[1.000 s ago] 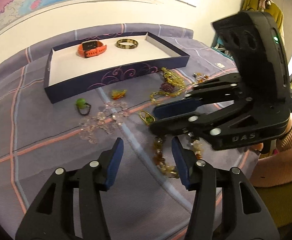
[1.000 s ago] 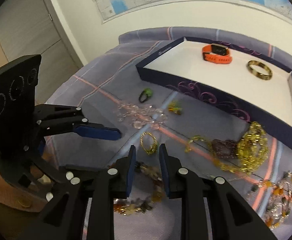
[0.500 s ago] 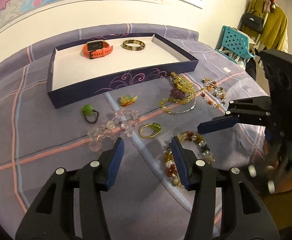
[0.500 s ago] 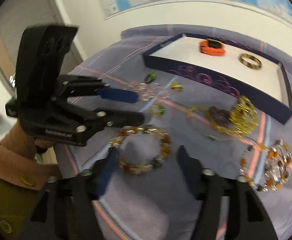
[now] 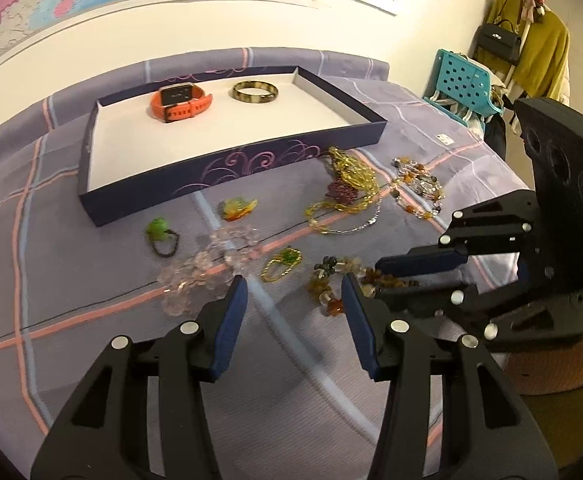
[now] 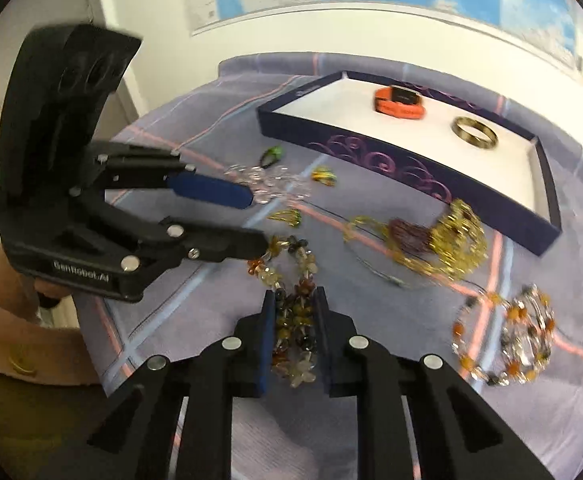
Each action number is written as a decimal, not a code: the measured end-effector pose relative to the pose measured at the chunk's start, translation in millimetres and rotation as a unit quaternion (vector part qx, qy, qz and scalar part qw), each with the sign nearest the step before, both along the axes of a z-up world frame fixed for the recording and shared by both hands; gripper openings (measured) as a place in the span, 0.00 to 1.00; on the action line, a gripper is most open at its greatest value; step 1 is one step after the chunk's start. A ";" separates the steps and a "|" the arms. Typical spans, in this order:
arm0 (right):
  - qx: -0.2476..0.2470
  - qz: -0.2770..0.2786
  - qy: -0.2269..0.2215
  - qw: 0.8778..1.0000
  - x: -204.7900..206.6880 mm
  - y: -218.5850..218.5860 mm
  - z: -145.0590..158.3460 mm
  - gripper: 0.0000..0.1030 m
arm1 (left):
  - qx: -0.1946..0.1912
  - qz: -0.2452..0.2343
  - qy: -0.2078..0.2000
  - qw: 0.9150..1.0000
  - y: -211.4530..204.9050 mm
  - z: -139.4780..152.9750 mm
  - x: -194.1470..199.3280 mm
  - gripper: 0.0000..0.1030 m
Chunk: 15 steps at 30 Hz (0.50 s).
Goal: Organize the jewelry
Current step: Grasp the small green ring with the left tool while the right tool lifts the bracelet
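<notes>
A navy tray [image 5: 231,168] with a white floor holds an orange watch [image 5: 179,102] and a dark bangle [image 5: 254,91]. Loose jewelry lies on the purple cloth in front of it. My right gripper [image 6: 293,308] is shut on the amber bead bracelet [image 6: 295,320], squeezing both its sides; it also shows in the left wrist view [image 5: 331,280]. My left gripper [image 5: 293,292] is open and empty, just above the cloth beside that bracelet; it also shows in the right wrist view [image 6: 257,222].
On the cloth lie a clear crystal bracelet [image 5: 211,264], a green ring [image 5: 161,234], a small gold chain [image 5: 283,264], an orange-green charm [image 5: 238,208], a gold bead pile [image 5: 347,184] and a mixed bead bracelet [image 6: 507,340]. A blue chair [image 5: 467,84] stands right.
My right gripper was open over the amber bracelet and has now closed on it. The left gripper stays open and has barely moved.
</notes>
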State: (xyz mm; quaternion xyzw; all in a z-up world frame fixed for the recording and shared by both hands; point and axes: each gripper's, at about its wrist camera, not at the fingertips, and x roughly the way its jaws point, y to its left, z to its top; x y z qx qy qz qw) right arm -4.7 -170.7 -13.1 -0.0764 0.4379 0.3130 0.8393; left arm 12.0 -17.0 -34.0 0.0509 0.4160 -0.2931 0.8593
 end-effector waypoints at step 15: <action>0.067 -0.038 0.030 0.997 9.8 -37.6 3.3 0.13 | 0.026 -0.003 -0.003 1.000 -16.9 -5.7 9.8 0.23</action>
